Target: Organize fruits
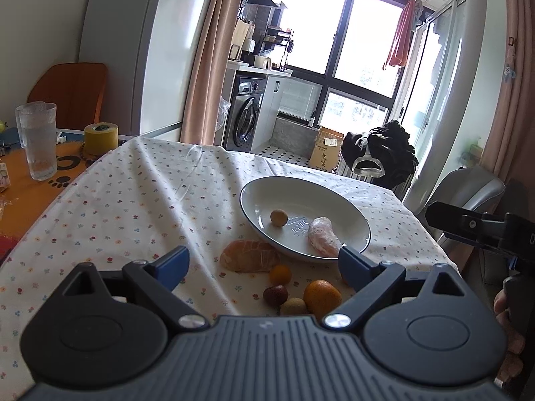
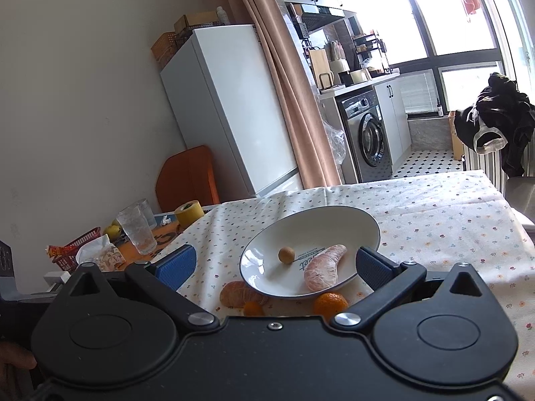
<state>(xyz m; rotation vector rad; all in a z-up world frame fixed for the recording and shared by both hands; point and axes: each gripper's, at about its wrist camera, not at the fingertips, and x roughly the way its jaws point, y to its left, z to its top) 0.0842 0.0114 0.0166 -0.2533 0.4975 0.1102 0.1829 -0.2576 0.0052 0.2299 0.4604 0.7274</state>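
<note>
A table under a flowered cloth (image 1: pixel 133 200) stood in a room with a fridge (image 2: pixel 227 107), pink curtains (image 2: pixel 287 77), a washer (image 2: pixel 369 135) and bright windows (image 1: pixel 341 36). At the cloth's far left edge were a glass (image 1: pixel 38 140) and a yellow tape roll (image 1: pixel 100 137).

A white plate (image 1: pixel 264 187) held a small brown fruit (image 1: pixel 278 217) and a peeled pomelo wedge (image 1: pixel 322 236). Just before the plate lay a peeled tangerine half (image 1: pixel 249 256), a kumquat (image 1: pixel 280 274), a dark red fruit (image 1: pixel 275 295), a greenish one (image 1: pixel 293 306) and an orange (image 1: pixel 322 295).

The left gripper (image 1: pixel 264 262) was spread wide and empty, the loose fruits lying between and below its fingers. The right gripper (image 2: pixel 276 267) was also wide and empty, framing the plate; the orange sat under its right finger (image 2: pixel 372 267).
</note>
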